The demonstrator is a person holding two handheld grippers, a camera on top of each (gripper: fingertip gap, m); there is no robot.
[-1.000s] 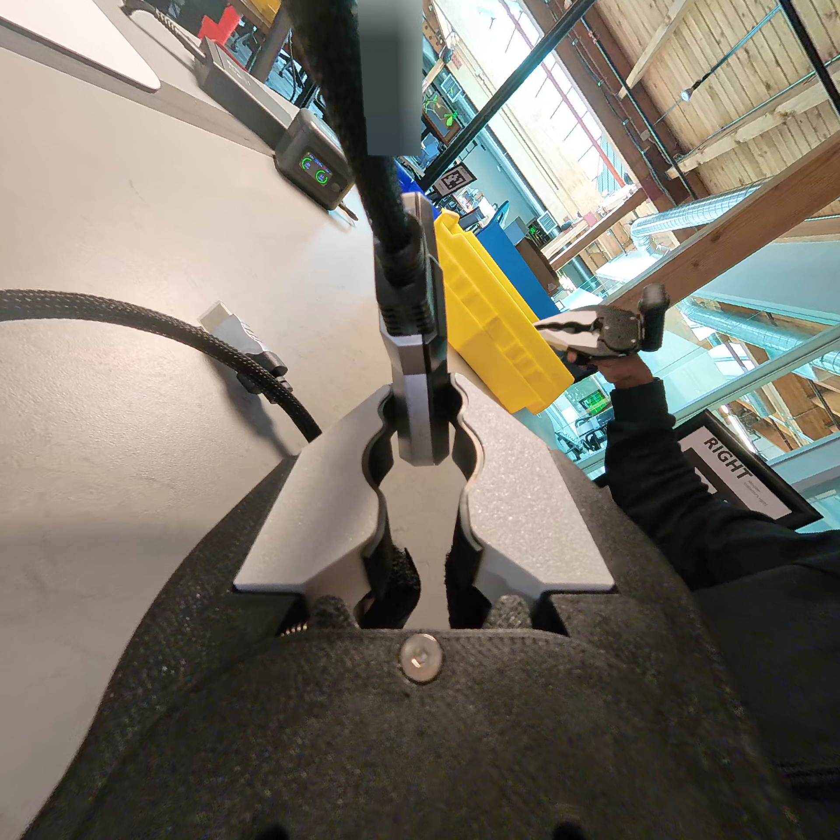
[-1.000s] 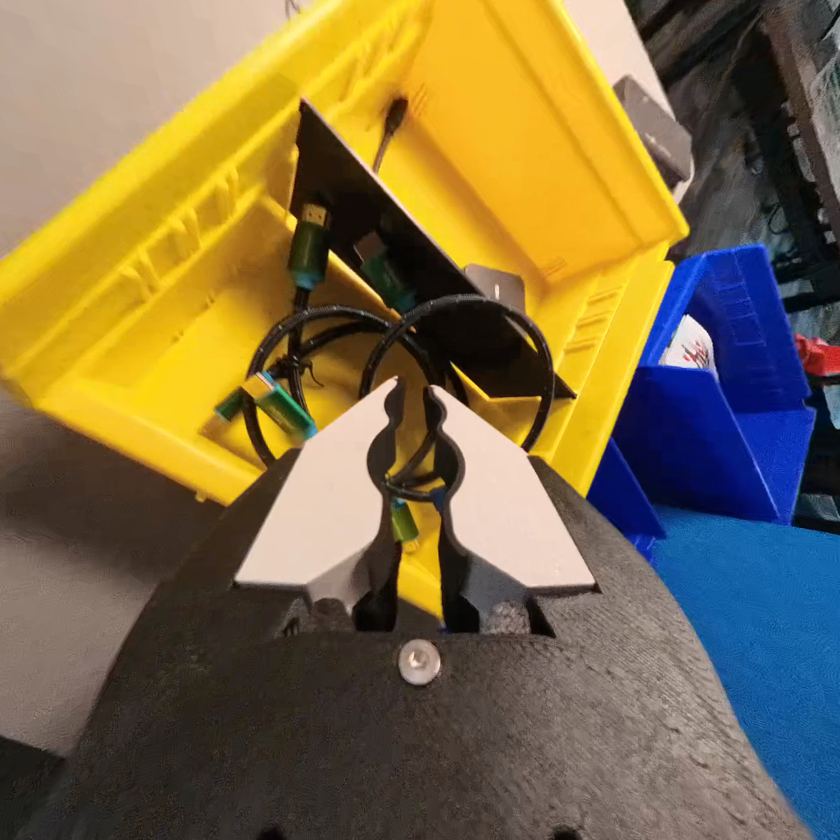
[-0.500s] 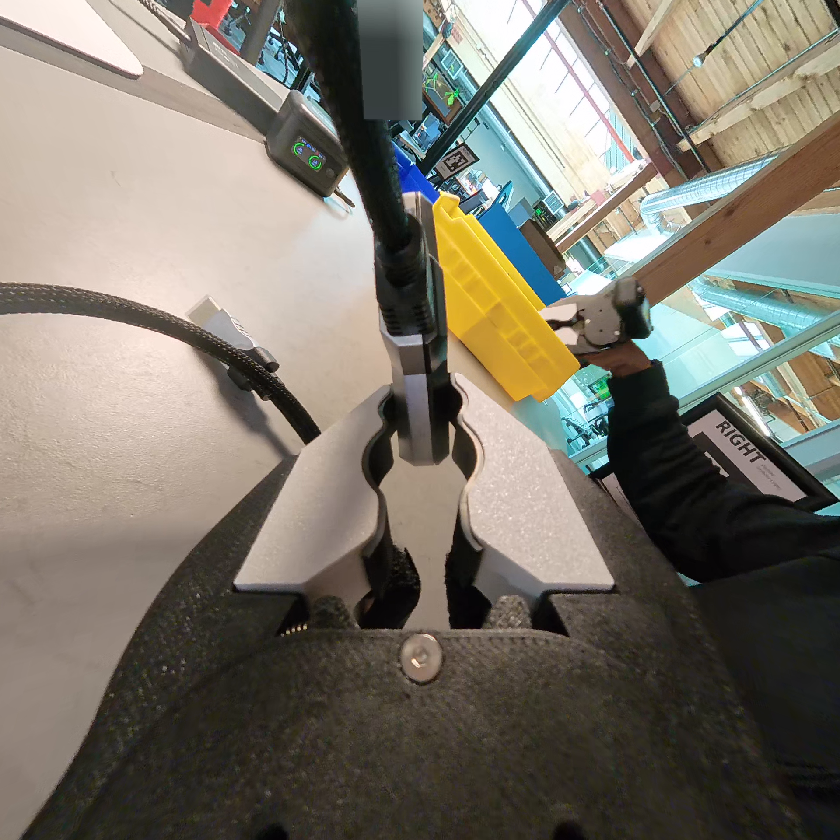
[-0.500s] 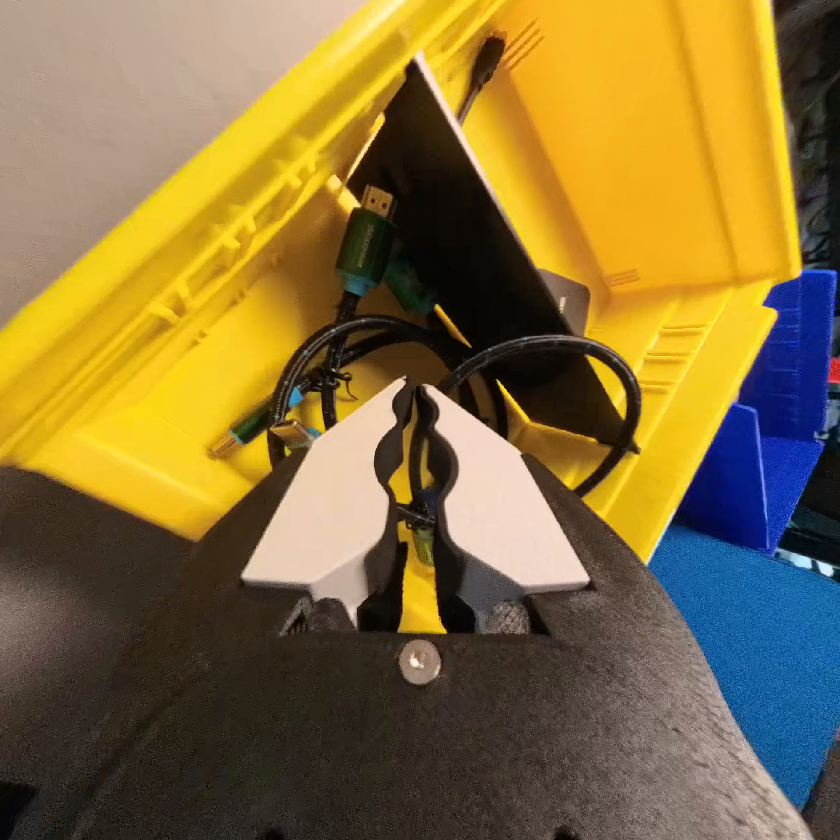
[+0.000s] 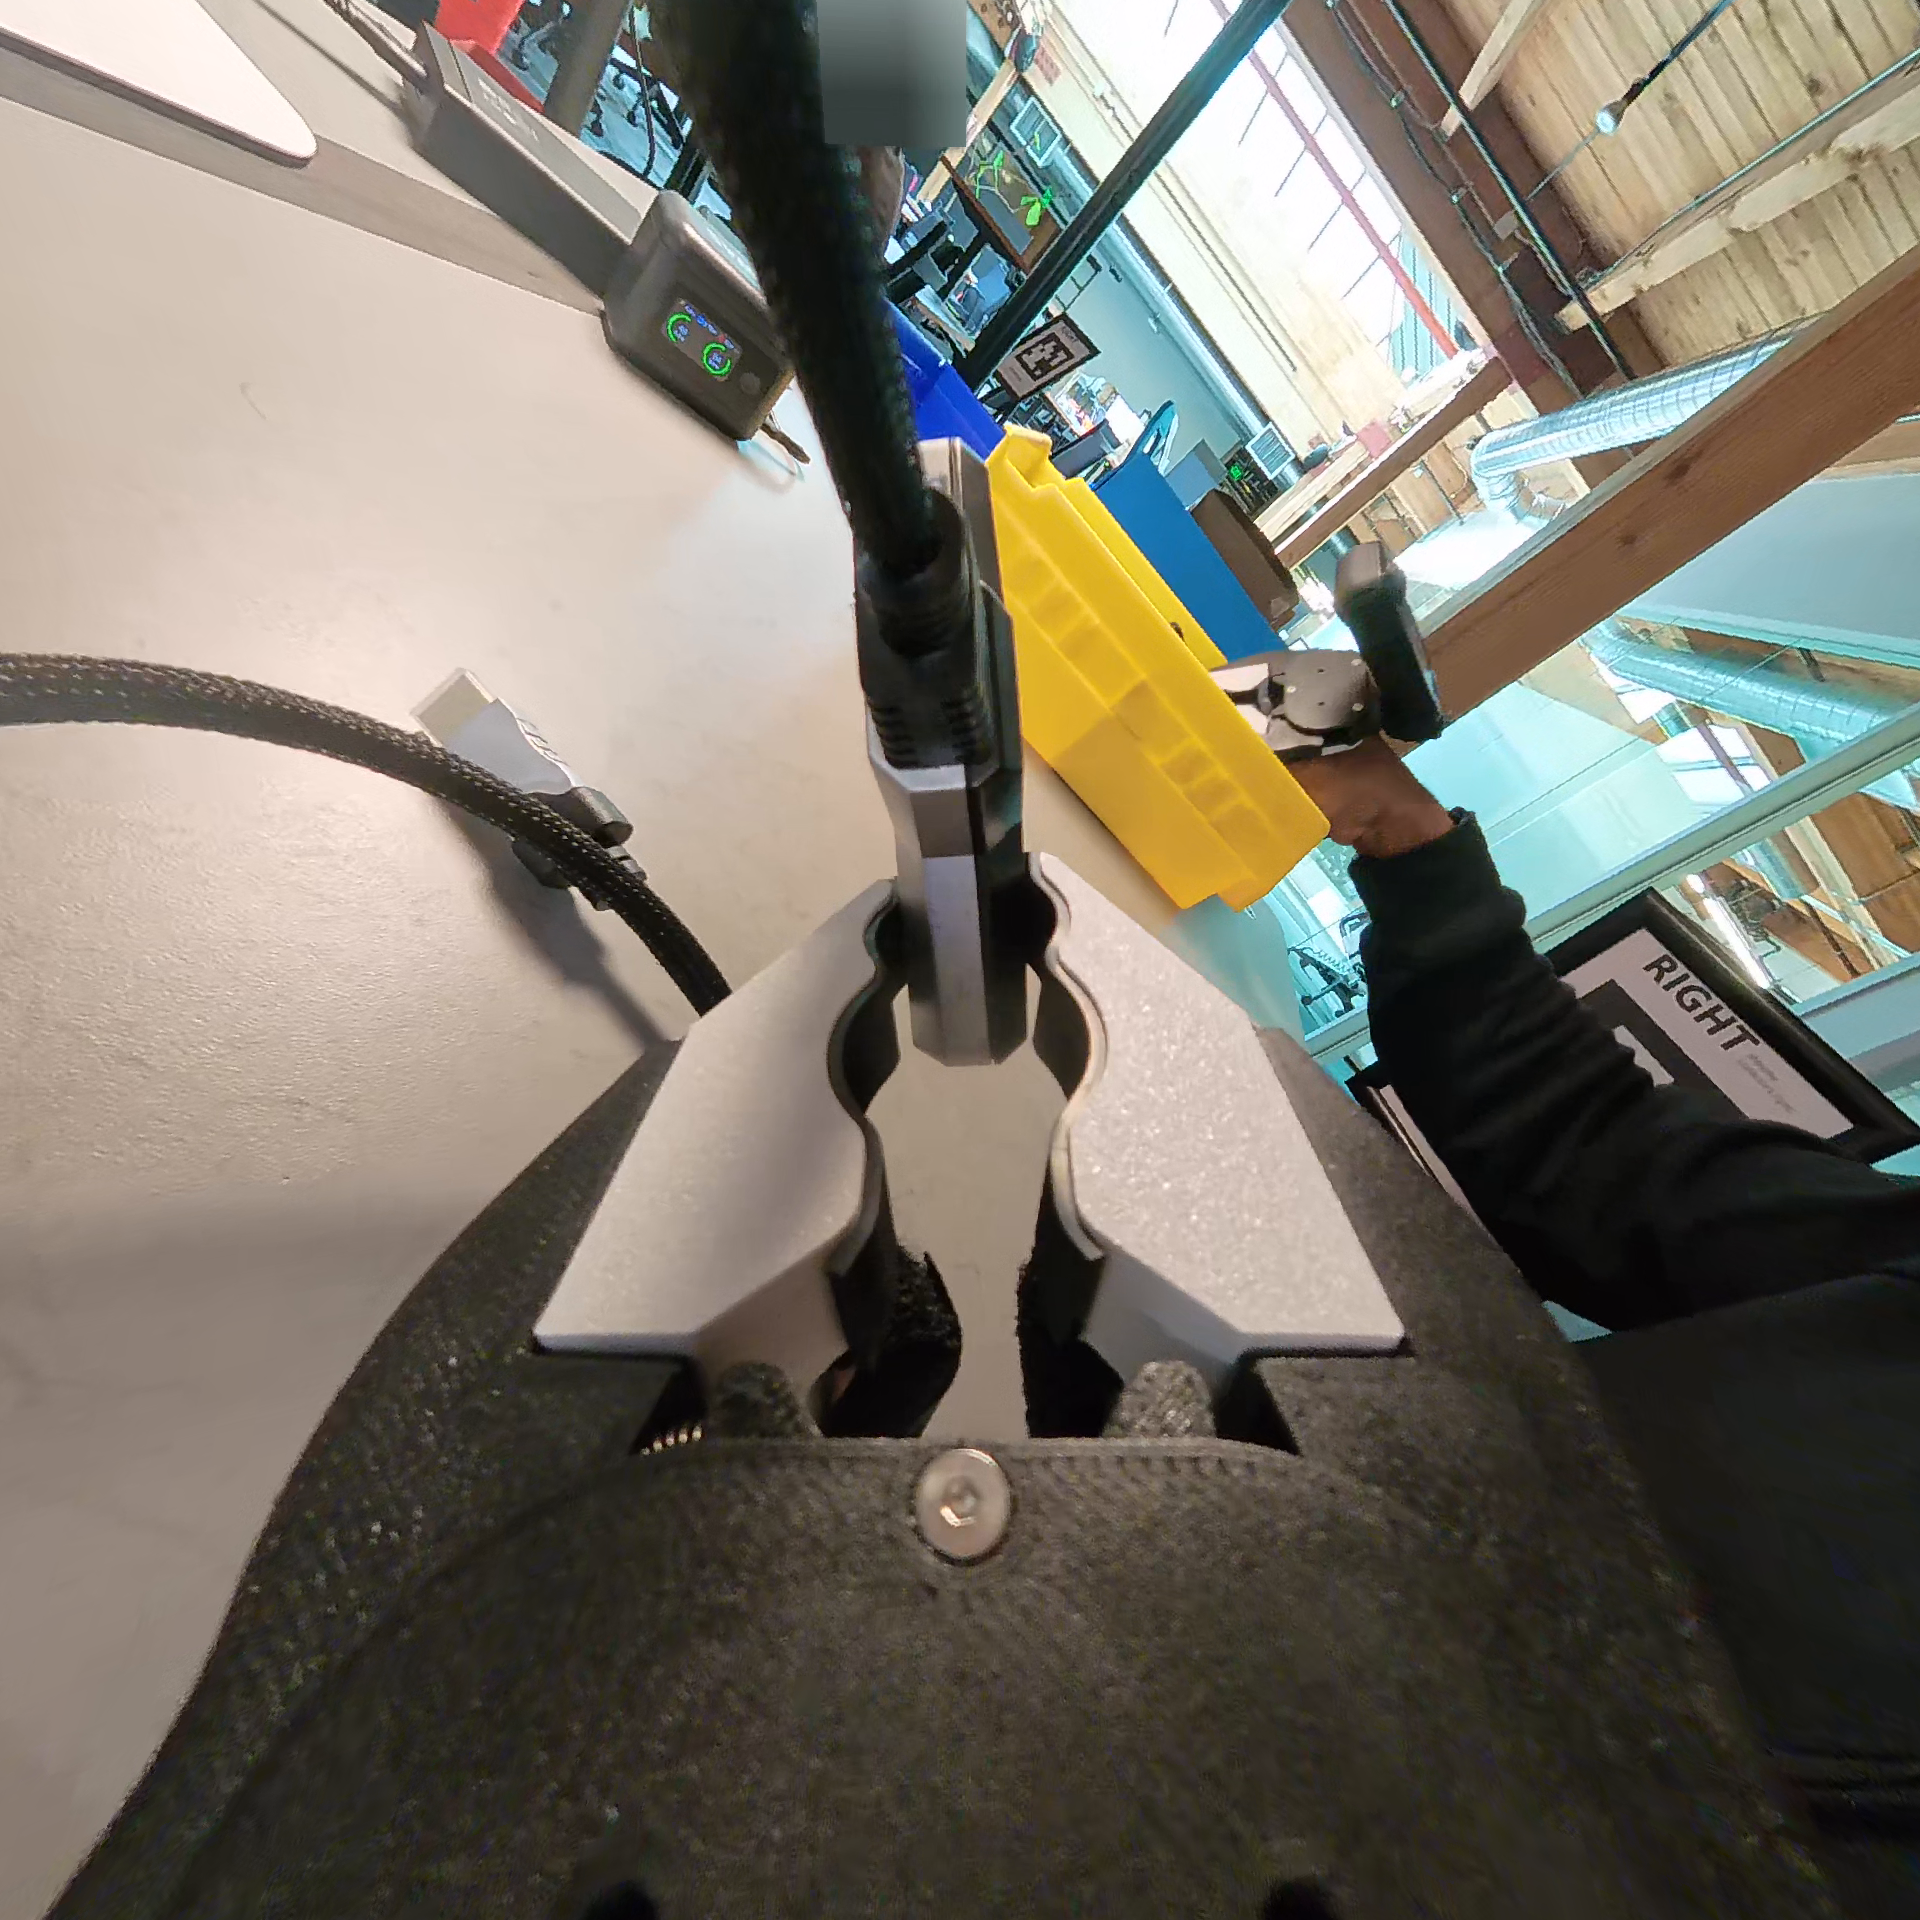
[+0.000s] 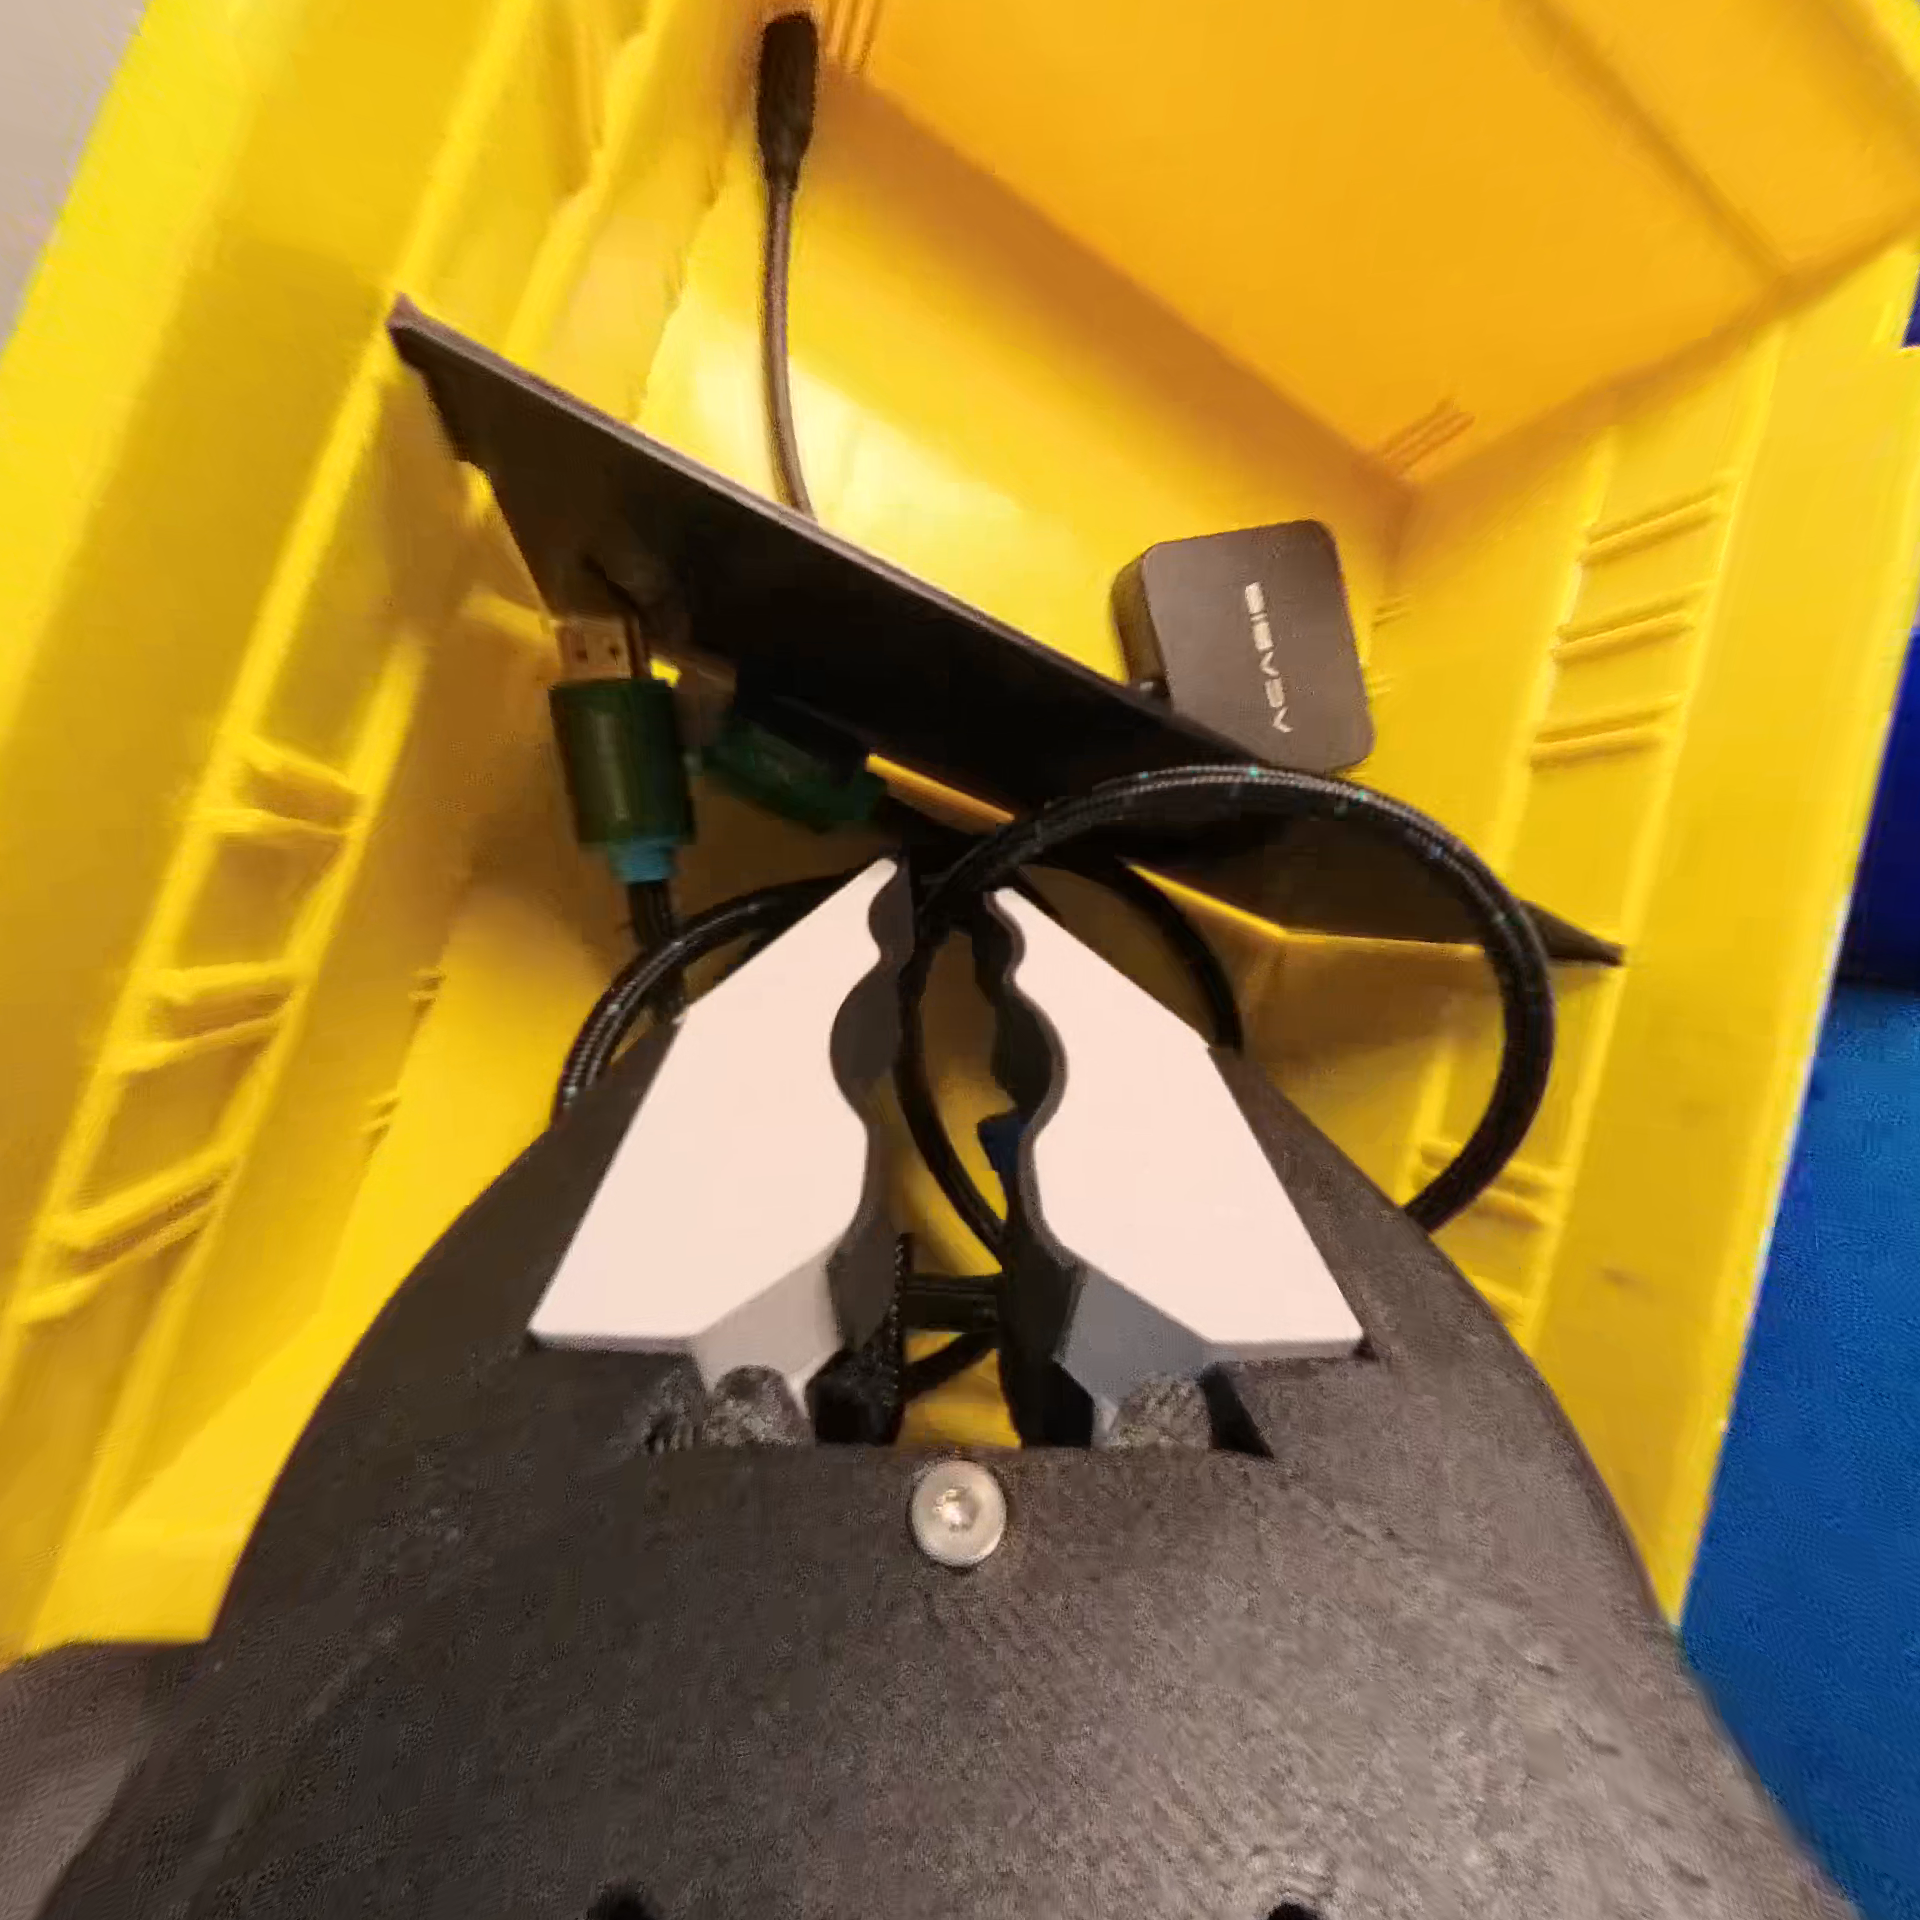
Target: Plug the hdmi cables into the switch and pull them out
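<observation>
Grey tabletop [image 5: 312, 499], big and bare on the left side. Yellow bin [image 6: 1195, 260] at its far edge, seen from outside in the left wrist view [image 5: 1132, 665]; blue bin [image 6: 1818, 1143] just beside it.

Inside the yellow bin: black divider plate [image 6: 935, 665] lying tilted, a small dark adapter box [image 6: 1242, 644] behind it, and a coiled braided cable [image 6: 1351, 821] with green plugs [image 6: 623, 769] tucked under the plate edge. One more thin dark cable stands up behind the plate.

Right claw [image 6: 940, 904] is down in the bin, jaws nearly together around a loop of the coiled cable; frame is blurred, so a firm pinch can't be confirmed, but cable runs between the jaws.

Left claw [image 5: 961, 935] is clamped on the grey switch [image 5: 961, 883], held up edge-on above the tabletop, with a thick black braided hdmi cable [image 5: 821, 260] plugged into it. A second braided cable [image 5: 260, 717] with a silver plug [image 5: 499, 727] lies loose on the tabletop, well apart from the switch.

Handling guess: switch is light, rigid, smooth metal, so it could twist in the jaws under plug force; grip across flat faces. Cables are springy and stiff-ish, braid gives friction. Coil will drag its whole bundle. Better hold is the hard plug body, not the cord.
</observation>
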